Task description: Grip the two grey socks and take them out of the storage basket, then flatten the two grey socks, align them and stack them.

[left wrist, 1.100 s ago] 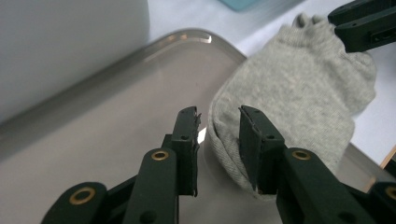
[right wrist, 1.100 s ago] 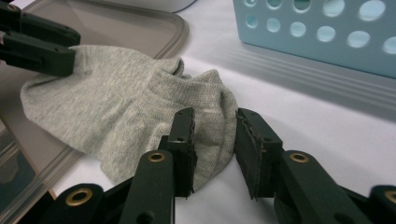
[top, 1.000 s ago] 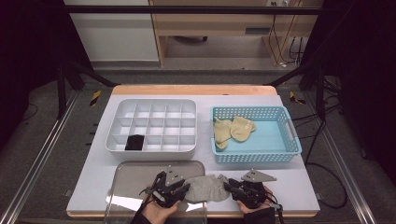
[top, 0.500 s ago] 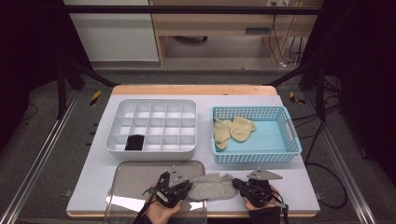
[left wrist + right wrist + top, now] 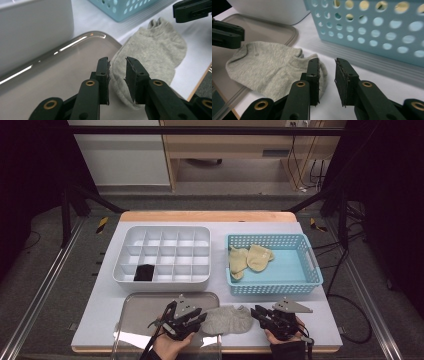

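Note:
A grey sock (image 5: pixel 227 319) lies flat at the table's near edge, its left end over the corner of a clear tray (image 5: pixel 145 302). My left gripper (image 5: pixel 197 320) is at that end; its jaws have just been opening. In the left gripper view the left gripper (image 5: pixel 117 61) stands open with the sock's (image 5: pixel 155 52) edge in the gap, unpressed. My right gripper (image 5: pixel 257 312) is at the sock's right end; its jaws have also just been opening. In the right gripper view the right gripper (image 5: pixel 327 62) is open over bare table, and the sock (image 5: pixel 269 67) lies beside its left jaw.
A white compartment box (image 5: pixel 165 252) stands behind the tray with a black item (image 5: pixel 145 272) in a front cell. A blue basket (image 5: pixel 275 288) at the right holds yellow socks (image 5: pixel 250 257). The table's front edge is just behind both hands.
The grippers drew apart and pulled the bunched sock out flat. Both then let go of it, and the right gripper backed off a little to the right.

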`<state>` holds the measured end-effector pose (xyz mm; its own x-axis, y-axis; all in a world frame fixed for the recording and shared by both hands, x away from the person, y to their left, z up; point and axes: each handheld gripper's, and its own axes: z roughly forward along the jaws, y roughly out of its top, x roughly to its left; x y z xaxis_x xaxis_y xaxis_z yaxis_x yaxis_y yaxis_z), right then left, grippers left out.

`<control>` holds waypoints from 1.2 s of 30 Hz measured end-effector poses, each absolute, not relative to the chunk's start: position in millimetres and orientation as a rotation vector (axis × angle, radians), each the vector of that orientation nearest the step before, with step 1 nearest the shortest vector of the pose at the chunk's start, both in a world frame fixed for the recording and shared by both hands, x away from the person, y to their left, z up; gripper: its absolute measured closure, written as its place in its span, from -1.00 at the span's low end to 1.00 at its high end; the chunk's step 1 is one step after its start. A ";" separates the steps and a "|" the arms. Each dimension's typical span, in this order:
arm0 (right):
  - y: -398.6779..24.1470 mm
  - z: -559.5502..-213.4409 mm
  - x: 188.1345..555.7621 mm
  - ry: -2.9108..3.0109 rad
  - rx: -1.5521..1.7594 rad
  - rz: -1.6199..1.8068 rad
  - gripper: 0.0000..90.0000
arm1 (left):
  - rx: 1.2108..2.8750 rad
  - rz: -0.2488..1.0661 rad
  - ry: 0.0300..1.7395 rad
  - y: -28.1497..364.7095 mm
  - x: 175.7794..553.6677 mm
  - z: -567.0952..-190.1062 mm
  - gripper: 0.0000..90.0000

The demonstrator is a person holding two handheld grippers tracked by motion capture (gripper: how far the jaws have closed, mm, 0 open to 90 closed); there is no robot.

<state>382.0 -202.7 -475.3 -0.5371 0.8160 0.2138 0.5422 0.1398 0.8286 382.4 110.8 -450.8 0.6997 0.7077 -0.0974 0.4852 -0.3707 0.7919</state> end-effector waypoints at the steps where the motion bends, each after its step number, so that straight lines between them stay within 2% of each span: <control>1: -203.8 -474.2 382.2 2.129 1.323 1.353 0.61 | 2.036 0.323 0.900 110.7 381.9 -447.8 0.60; 12: -212.5 -469.4 380.2 2.110 1.303 1.355 0.47 | 2.013 0.290 0.810 86.6 380.6 -427.4 0.97; 36: -209.7 -476.1 373.4 2.163 1.290 1.333 0.32 | 2.108 0.210 0.810 48.8 390.7 -465.3 0.99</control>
